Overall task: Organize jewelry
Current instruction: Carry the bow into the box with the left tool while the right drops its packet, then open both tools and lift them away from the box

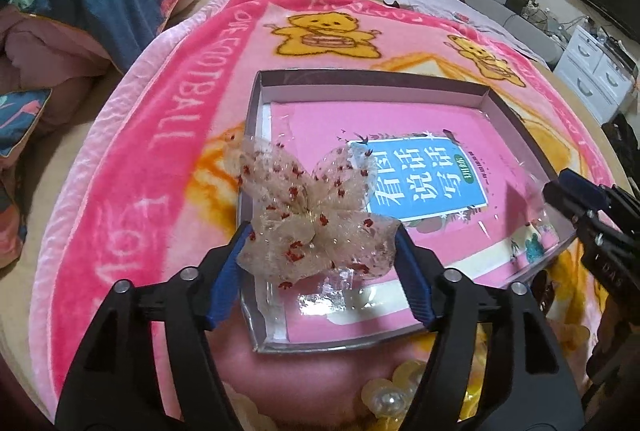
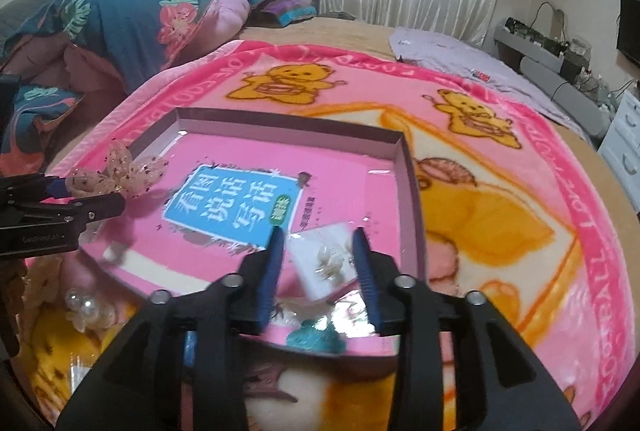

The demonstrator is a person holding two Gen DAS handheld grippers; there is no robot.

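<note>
A sheer beige bow [image 1: 316,207] with red specks lies over the left wall of a shallow grey tray [image 1: 360,77]. My left gripper [image 1: 322,231] is open, with the bow between its blue pads. In the right wrist view, my right gripper [image 2: 319,237] is open around a small white card [image 2: 324,263] carrying pale earrings, at the tray's [image 2: 280,121] near right corner; gaps show beside the card. The bow [image 2: 120,171] and left gripper [image 2: 80,199] appear at the left there. The right gripper [image 1: 576,191] reaches in from the right edge of the left wrist view.
A pink book [image 1: 420,175] with a blue label fills the tray floor. A pearl flower clip [image 2: 86,305] lies on the pink bear blanket [image 2: 500,223] in front of the tray. Folded floral quilts [image 2: 120,23] are piled at the far left of the bed.
</note>
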